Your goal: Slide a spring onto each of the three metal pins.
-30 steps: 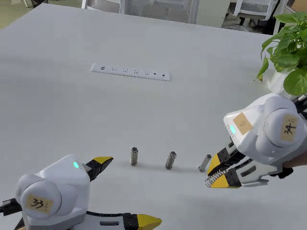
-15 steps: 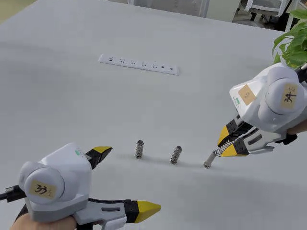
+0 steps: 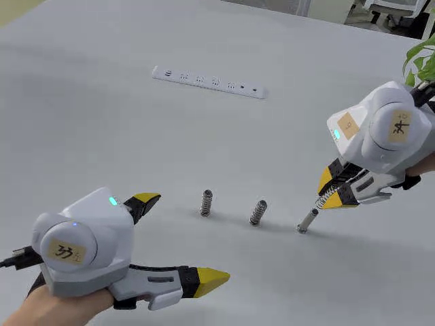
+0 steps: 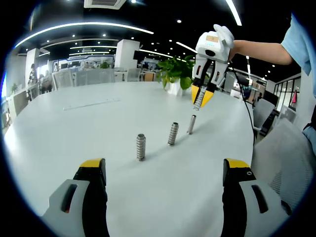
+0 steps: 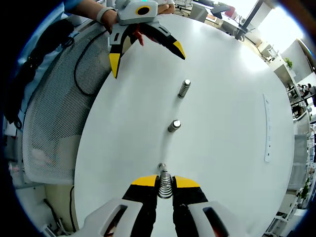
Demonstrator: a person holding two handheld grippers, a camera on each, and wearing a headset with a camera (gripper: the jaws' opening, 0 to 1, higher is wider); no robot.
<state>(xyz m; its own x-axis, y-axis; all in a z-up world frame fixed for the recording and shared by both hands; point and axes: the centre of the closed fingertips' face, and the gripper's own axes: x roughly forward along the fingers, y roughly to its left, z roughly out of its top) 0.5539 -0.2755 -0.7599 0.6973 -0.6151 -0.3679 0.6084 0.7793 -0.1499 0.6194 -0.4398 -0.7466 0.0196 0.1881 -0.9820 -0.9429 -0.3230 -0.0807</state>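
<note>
The tabletop [image 3: 102, 122] is a broad, pale grey-white slab with a rounded edge, bare over most of its surface. A white power strip [image 3: 207, 82] lies flat well beyond the work, and leaves of a potted plant [image 3: 423, 64] show at the far right corner. From the left gripper view the room is an open office with long strip lights on a dark ceiling, more plants, and desks and chairs further back. A mesh-backed chair [image 5: 54, 128] stands by the table's edge.

Three metal pins stand upright in a row near the front. The left pin [image 3: 206, 203] and the middle pin [image 3: 258, 212] each carry a spring. The right pin [image 3: 307, 221] is bare.

The right gripper [image 3: 334, 192] hangs over that bare pin, its jaws closed narrowly on a spring [image 3: 327, 197]. The spring's lower end sits just above the pin's tip; whether they touch is hard to judge. The left gripper [image 3: 187, 238] is low at the near left, its jaws spread wide and holding nothing.
</note>
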